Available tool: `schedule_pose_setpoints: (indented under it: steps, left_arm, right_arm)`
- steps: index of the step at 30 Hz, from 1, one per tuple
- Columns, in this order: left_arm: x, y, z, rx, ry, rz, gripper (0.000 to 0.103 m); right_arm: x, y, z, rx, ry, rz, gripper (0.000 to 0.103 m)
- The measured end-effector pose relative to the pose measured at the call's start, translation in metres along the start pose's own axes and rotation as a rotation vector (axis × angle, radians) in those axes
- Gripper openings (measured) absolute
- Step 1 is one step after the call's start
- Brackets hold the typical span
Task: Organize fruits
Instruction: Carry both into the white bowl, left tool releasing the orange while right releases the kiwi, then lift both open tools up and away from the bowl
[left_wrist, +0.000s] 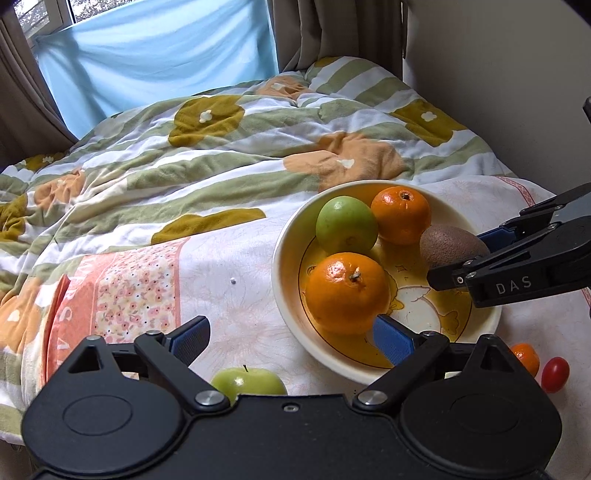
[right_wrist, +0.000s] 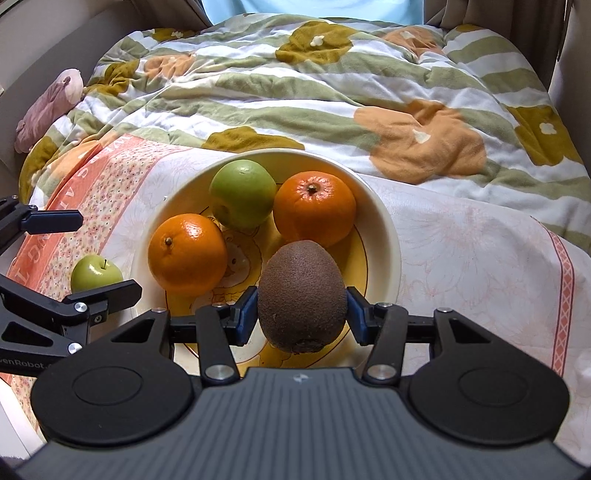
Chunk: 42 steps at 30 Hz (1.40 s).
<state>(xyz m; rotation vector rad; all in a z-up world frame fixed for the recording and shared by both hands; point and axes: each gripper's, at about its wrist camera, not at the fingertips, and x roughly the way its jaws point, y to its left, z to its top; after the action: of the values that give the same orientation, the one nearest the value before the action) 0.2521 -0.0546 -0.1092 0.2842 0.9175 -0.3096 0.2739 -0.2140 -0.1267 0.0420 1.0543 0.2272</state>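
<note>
Right wrist view is showing the right gripper clamping a kiwi between its blue fingers, both pads pressing on the fruit's flanks, and holding it over the near part of the bowl; I can't tell whether the kiwi is touching the bowl floor or hanging just above it. Already sitting in the bowl: a green apple at 12 o'clock, one orange at 1 o'clock touching or just beside it, and a second orange at 9 o'clock. So three fruits are looking done and the kiwi is looking like number four, pending release. Left wrist view is showing the left gripper with fingers spread wide and gripping nothing, one blue pad hanging over the bowl's near rim, beside the closer orange. Still lying outside on the bed cover: a small green apple just in front of the left gripper, at 7 o'clock from the bowl, plus a small orange fruit and a red cherry tomato at 5 o'clock from it, near each other. My read: the job is running a bit past halfway, with three loose items remaining after the kiwi. Bowl space is getting tight, so rolling is a risk on release.
</note>
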Motion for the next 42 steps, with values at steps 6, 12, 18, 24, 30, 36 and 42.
schedule_pose_setpoints:
  steps: [6,12,18,24,30,36,42]
  left_arm:
    - [0.001,0.002,-0.005,-0.018,0.016,-0.001,0.097]
    - [-0.004,0.0,-0.005,-0.018,0.008,-0.015,0.097]
    - [-0.015,0.0,-0.007,-0.023,-0.024,-0.023,0.097]
    - [-0.043,0.007,-0.014,-0.046,-0.09,-0.05,0.097]
    - [-0.078,0.007,-0.032,-0.016,-0.165,-0.013,0.097]
    - [-0.112,0.008,-0.048,-0.023,-0.217,-0.02,0.097]
    - [-0.137,0.008,-0.069,-0.006,-0.245,-0.019,0.097]
  right_arm:
    - [-0.002,0.001,0.002,-0.065,-0.039,-0.01,0.083]
    - [-0.015,-0.008,0.0,-0.033,-0.091,-0.023,0.103]
    - [-0.035,-0.015,-0.004,0.019,-0.139,-0.054,0.103]
    - [-0.072,-0.011,-0.014,0.074,-0.21,-0.099,0.103]
    - [-0.117,0.003,-0.033,0.129,-0.257,-0.126,0.103]
    - [-0.158,0.022,-0.059,0.17,-0.297,-0.158,0.103]
    - [-0.188,0.037,-0.093,0.215,-0.352,-0.177,0.103]
